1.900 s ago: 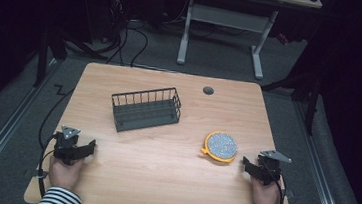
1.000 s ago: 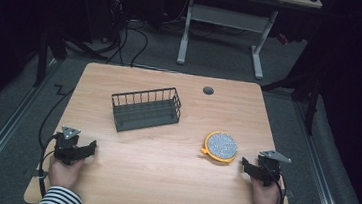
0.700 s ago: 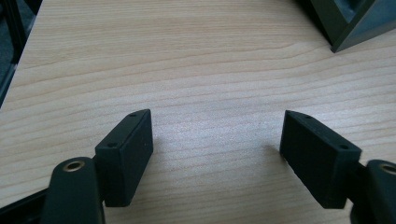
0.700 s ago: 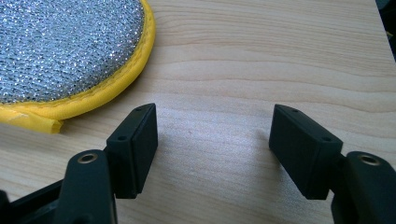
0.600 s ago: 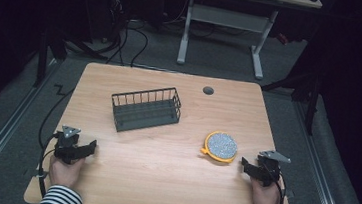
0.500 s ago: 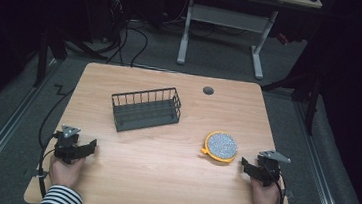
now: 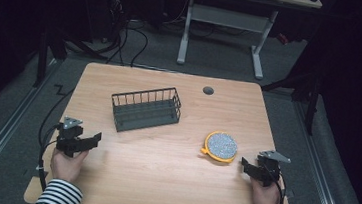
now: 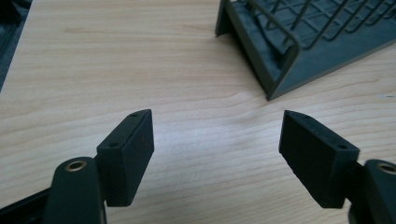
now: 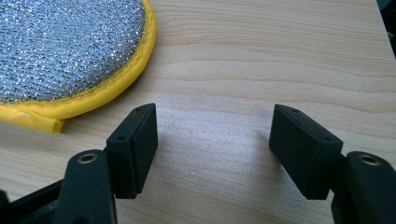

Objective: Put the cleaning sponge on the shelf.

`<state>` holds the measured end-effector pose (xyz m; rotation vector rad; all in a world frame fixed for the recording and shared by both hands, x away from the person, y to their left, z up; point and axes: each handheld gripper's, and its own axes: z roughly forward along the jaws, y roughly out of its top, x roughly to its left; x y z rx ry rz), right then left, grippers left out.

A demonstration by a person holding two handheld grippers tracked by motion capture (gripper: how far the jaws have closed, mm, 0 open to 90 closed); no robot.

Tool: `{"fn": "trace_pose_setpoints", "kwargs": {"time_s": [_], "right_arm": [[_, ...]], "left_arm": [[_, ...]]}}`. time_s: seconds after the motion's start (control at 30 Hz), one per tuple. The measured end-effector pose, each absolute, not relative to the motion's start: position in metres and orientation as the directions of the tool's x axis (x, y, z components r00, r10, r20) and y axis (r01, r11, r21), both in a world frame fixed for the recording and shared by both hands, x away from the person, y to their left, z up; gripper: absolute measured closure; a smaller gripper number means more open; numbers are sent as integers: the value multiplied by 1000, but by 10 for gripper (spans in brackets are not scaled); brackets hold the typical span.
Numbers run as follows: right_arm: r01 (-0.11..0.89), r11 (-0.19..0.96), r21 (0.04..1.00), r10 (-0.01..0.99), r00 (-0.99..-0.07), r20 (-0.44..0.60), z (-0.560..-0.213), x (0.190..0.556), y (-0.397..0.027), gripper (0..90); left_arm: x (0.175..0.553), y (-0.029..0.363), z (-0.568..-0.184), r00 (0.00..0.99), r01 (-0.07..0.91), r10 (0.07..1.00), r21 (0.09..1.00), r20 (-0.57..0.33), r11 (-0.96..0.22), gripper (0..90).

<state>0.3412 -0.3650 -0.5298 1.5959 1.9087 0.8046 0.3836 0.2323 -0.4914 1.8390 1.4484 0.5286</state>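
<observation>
seen from above on a light wooden desk (image 7: 162, 170): a dark grey wire basket with a solid floor (image 7: 145, 108), taken here as the landmark, standing upright near the middle. to the basket's right and nearer the person, a round scouring pad with a glittering silver face and a yellow cloth rim (image 7: 221, 146), lying flat, well apart from the basket. left claw (image 7: 96, 139) held in the left hand (image 7: 66, 162), nearer the person than the basket and off its left end, pointing toward the basket's near left corner; jaws spread wide with bare wood between them, just narrowed a touch, nothing gripped. in the left gripper view, basket corner (image 8: 280, 56) ahead and right of the claw (image 8: 217, 140), not touching. right claw (image 7: 243, 164) held in the right hand (image 7: 263, 194), far right of the basket, just beside the pad's right edge; jaws wide, empty. in the right gripper view, pad (image 9: 70, 46) ahead-left of the claw (image 9: 212, 135), its yellow rim near the left pad (image 9: 140, 140) yet apart. small dark round grommet (image 7: 208, 90) behind the basket to its right.
</observation>
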Motion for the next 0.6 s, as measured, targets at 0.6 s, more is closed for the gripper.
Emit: {"fn": "trace_pose_setpoints", "kwargs": {"time_s": [0.6], "right_arm": [[678, 131, 723, 985, -172, -17, -530, 341, -365, 323]], "left_arm": [[403, 211, -437, 361, 634, 918, 765, -163, -114, 270]]}}
